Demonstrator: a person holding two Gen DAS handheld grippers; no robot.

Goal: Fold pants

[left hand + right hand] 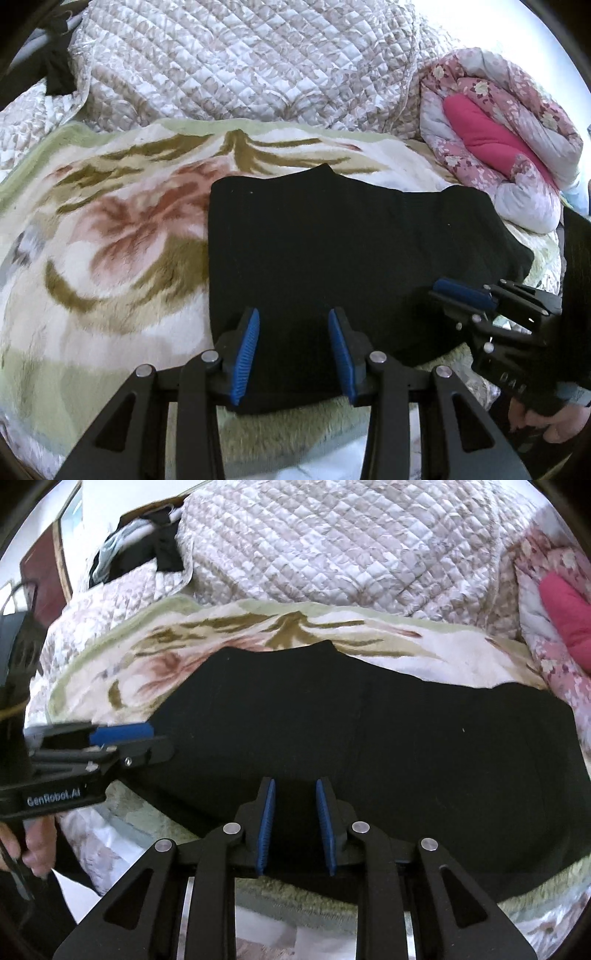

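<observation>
Black pants (332,236) lie folded flat on bed's floral blanket (110,229), fold step looks done; left claw (293,347) half-open, right claw (294,825) narrowly open, both empty; nxt: regrip near edge for another fold.

From my left camera, the pants (351,251) lay folded flat on a blanket (110,240) spread over the bed, toward its right side. My left gripper (293,354) hung over their near edge, just in from the left side. My right gripper (463,295) stood to its right, over the pants' right near corner. Behind the blanket sat a quilt (240,62), heaped up across the back. A rolled comforter (509,147) lay at the back right, beside the quilt and just beyond the pants' far right corner. Some clothes (55,74) lay at the far left, behind the quilt's edge.
</observation>
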